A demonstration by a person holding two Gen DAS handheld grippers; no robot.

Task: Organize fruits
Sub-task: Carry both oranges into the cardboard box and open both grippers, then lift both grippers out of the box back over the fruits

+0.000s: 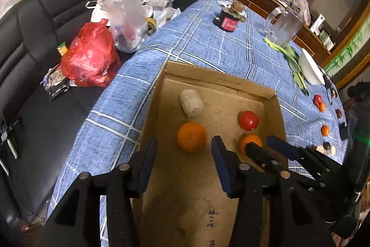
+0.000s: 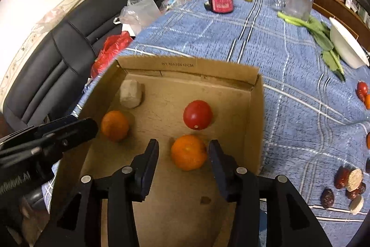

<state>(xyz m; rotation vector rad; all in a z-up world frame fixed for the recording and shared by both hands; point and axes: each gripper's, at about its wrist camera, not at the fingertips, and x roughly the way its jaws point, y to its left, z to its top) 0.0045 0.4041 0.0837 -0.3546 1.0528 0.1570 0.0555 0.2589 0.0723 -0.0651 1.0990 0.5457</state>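
table [image 1: 208,43]: big and covered with a blue checked cloth; it holds the box and all the loose fruit
cardboard box [image 2: 256,108]: open on top, sitting near the table edge beside the black sofa [image 1: 46,38]; four things lie on its floor
left gripper [image 1: 182,149]: over the near left part of the box; its jaws are spread apart with nothing pinched; one orange [image 1: 192,137] lies on the box floor in the gap, and the pads do not press on it
right gripper [image 2: 183,149]: over the near right part of the box; its jaws are spread too; a second orange [image 2: 188,152] sits on the box floor between them, and no pad squeezes it
tomato [image 2: 197,114]: red, in the box, just past the second orange
pale lump [image 2: 130,94]: in the far left corner of the box; I cannot tell what it is
loose fruit [image 2: 346,179]: small red, brown and orange bits on the cloth, to the right of the box
step now: I think two oranges are being dropped off in the box
next move: I think both grippers should lift clear of the box; then reach right for the loose fruit; small bits need a soft, careful pinch
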